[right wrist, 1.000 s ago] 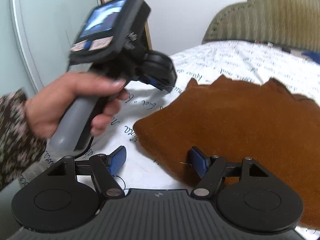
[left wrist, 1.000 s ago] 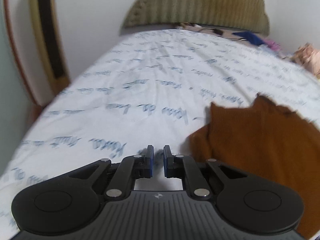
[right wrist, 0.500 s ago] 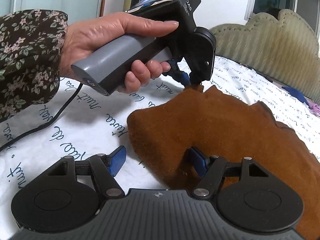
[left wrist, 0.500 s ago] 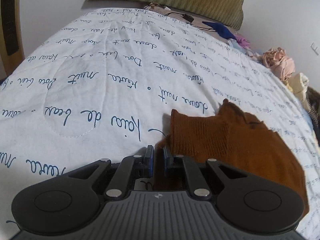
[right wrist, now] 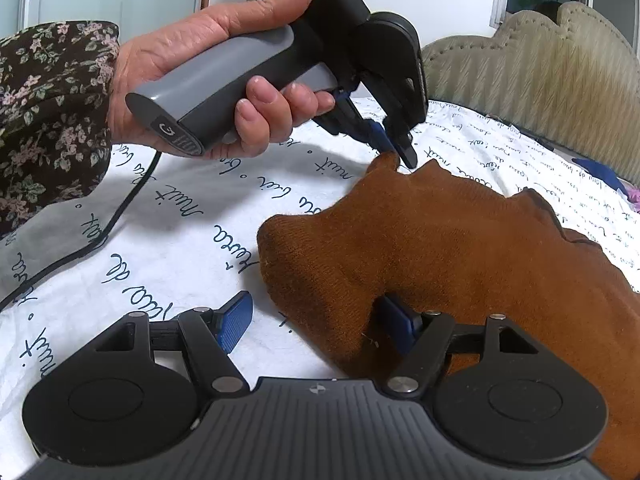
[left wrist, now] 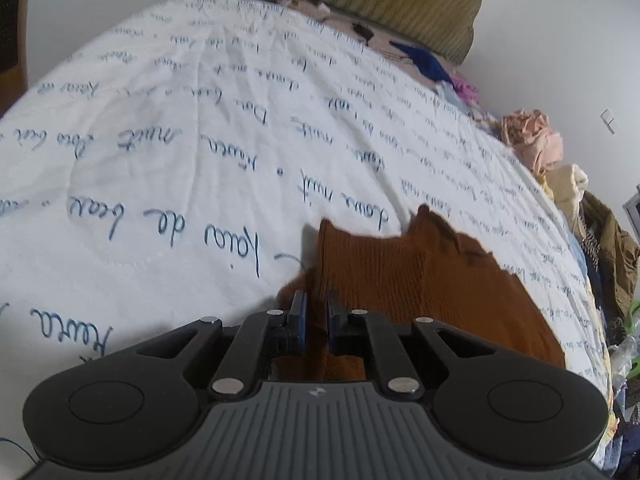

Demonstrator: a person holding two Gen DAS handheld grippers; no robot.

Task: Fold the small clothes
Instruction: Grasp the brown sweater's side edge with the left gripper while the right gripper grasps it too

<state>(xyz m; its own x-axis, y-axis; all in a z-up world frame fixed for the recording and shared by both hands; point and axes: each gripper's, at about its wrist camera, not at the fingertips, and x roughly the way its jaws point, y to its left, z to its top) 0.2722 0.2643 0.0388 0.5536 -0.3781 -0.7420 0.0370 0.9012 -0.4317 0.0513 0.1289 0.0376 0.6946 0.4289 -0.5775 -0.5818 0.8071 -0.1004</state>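
Left claw (left wrist: 314, 312) clamped on a far corner of the brown knit garment (right wrist: 460, 256) spread on the bed (left wrist: 180, 184), right claw (right wrist: 316, 320) agape astride its near edge; grasping step, probably; next, pinching shut, then folding across.

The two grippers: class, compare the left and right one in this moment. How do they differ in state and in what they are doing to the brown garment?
The left gripper is shut, pinching a corner of the brown garment; the right gripper is open.
The left grips cloth between both fingers; the right only straddles the near edge, one finger over the bedsheet, one at the cloth.
Both have blue-padded fingers and point at the same garment.
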